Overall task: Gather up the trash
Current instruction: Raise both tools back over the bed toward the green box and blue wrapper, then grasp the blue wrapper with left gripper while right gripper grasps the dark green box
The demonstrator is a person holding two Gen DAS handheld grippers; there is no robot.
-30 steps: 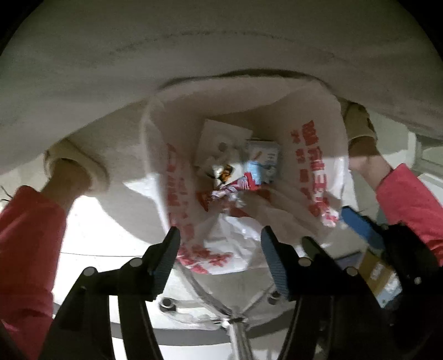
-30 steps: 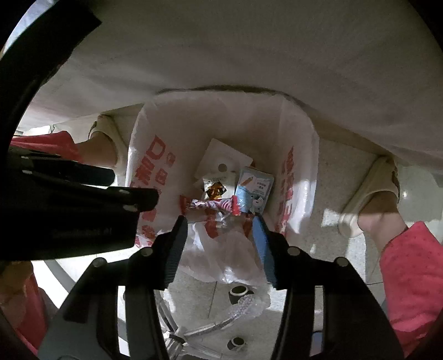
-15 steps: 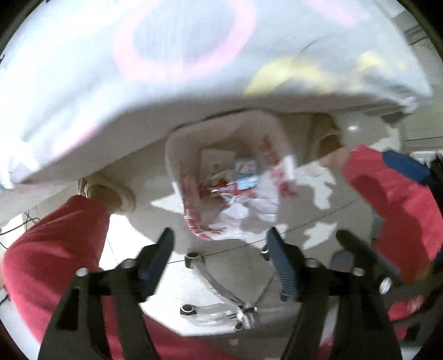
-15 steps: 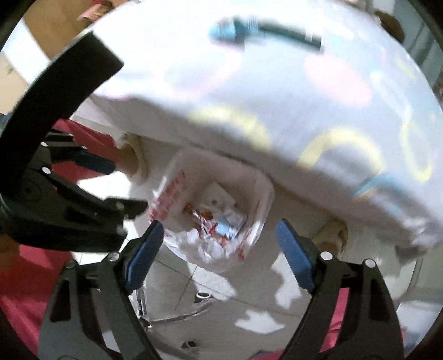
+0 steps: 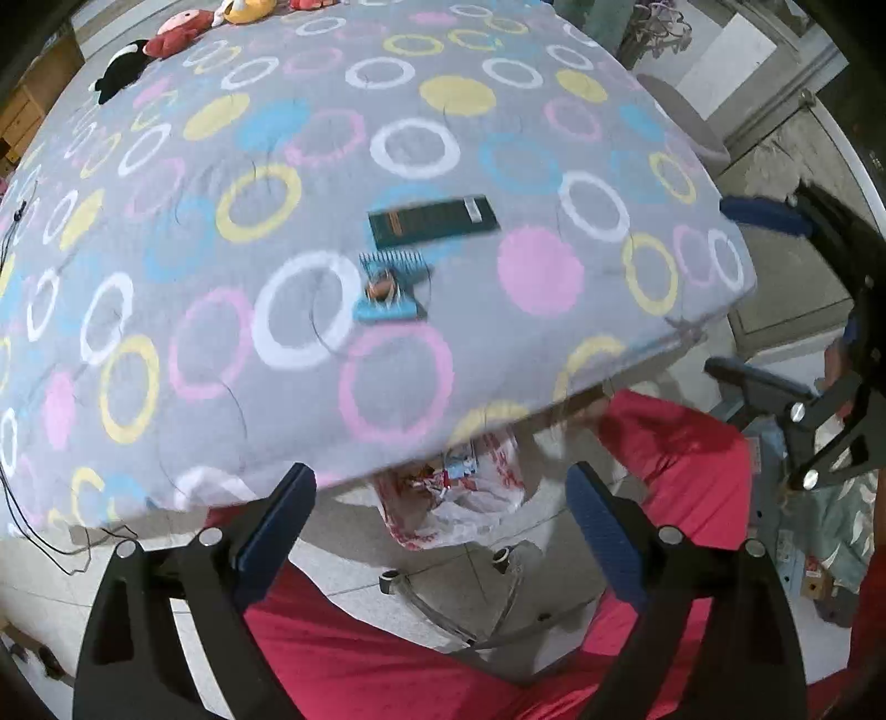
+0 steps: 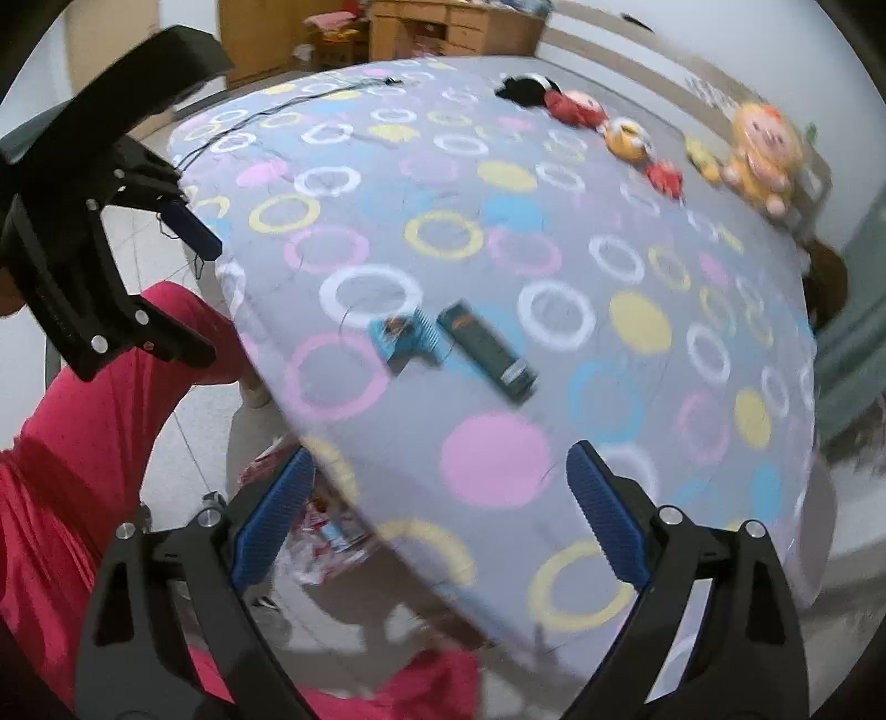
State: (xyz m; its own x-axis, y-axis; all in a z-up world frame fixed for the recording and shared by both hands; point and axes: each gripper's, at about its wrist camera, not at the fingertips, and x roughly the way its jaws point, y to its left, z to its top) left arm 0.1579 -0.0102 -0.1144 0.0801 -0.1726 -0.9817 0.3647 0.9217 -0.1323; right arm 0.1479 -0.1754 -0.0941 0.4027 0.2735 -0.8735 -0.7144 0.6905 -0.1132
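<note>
Left gripper (image 5: 440,531) hung spread wide above the near edge of the bed, nothing between the blue pads (image 5: 277,520); jaws had just been opening. Right gripper (image 6: 437,515) likewise released and empty, jaws just opened further, blue pads (image 6: 603,520) well apart over the bedspread.

Lay out on the grey bedspread (image 5: 166,232), printed with pink, yellow, white and blue rings: a dark green flat box (image 5: 433,220) near the middle, and just near of it, almost touching, a blue wrapper (image 5: 390,292) with something orange-brown on it. Seen from the right wrist as the same pair, blue wrapper (image 6: 407,338) left of the dark green box (image 6: 487,349), both blurred.

Stood on the pale tiled floor under the near edge of the bed: a white trash bag (image 5: 459,504) with red print, partly hidden by the overhang, holding crumpled wrappers in red, white and blue. Showed in the right wrist view only as a sliver (image 6: 315,531) behind the left pad.

Sat in a row along the far edge of the bed: plush toys (image 6: 758,149), yellow, red and black. Flanked the bag on both sides: legs in red trousers (image 5: 681,454). Stood beyond the bed, at the far wall: wooden furniture (image 6: 443,27).
</note>
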